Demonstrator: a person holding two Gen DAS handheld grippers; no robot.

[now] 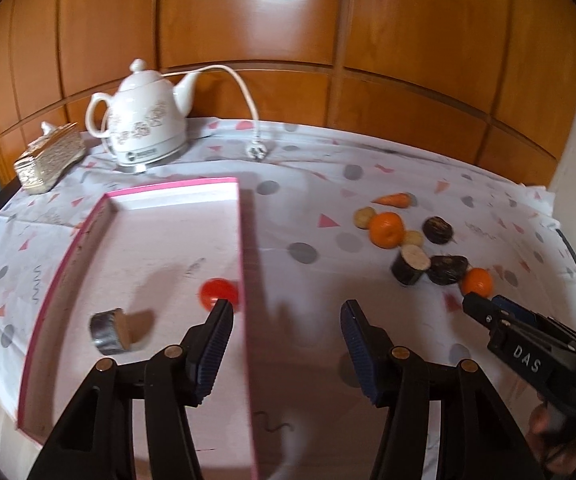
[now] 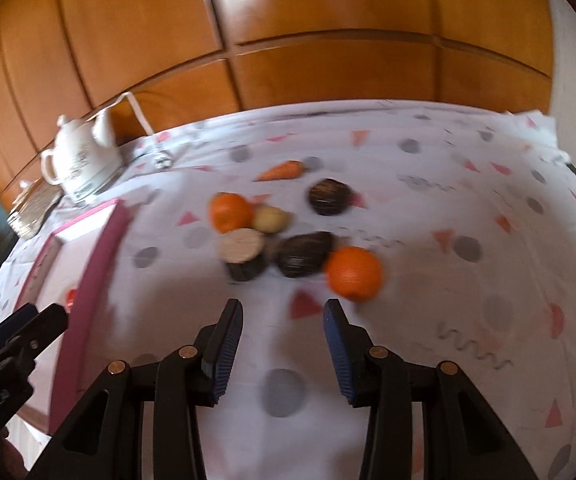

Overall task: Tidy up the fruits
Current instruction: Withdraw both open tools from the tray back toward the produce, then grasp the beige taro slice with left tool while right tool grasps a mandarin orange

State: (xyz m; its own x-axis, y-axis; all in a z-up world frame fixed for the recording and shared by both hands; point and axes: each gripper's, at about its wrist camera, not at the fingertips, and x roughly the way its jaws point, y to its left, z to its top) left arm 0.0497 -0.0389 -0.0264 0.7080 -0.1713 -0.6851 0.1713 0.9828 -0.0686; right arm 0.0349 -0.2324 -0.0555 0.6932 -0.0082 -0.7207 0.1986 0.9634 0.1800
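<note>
Left wrist view. Fingers (image 1: pixel 218 320) of the left gripper (image 1: pixel 286 306) spread wide, nothing between them, hovering over the right wall of the pink-edged box (image 1: pixel 244 240). Inside the box: a red fruit (image 1: pixel 216 291) close against that wall, just past the left fingertip, and a grey-skinned cut piece (image 1: pixel 112 331) lying apart from it toward the box's left side. Out on the cloth-covered worktop (image 1: pixel 307 184), the loose pile: carrot (image 1: pixel 391 199), larger orange (image 1: pixel 386 230), dark round pieces, a cut piece with a pale face (image 1: pixel 409 265), and a smaller orange (image 1: pixel 476 282) at the near end. The right gripper (image 1: pixel 472 303) reaches in from the right edge, its tip just beside that near orange. Kettle (image 1: pixel 148 120) and tissue box (image 1: pixel 50 158) at the back, out of the way.

Right wrist view. Motion-blurred. The right gripper's fingers (image 2: pixel 230 322) open, empty, aimed at the gap between the dark oval piece (image 2: pixel 303 254) and the near orange (image 2: pixel 353 274); orange sits just ahead of the right fingertip, not touching as far as I can tell.

Handling, as judged: the orange looks round, firm, dimpled skin, likely light and prone to roll. Take it across its widest middle, fingers square on either side, moderate squeeze. It touches the dark piece, so approach from its free side.
</note>
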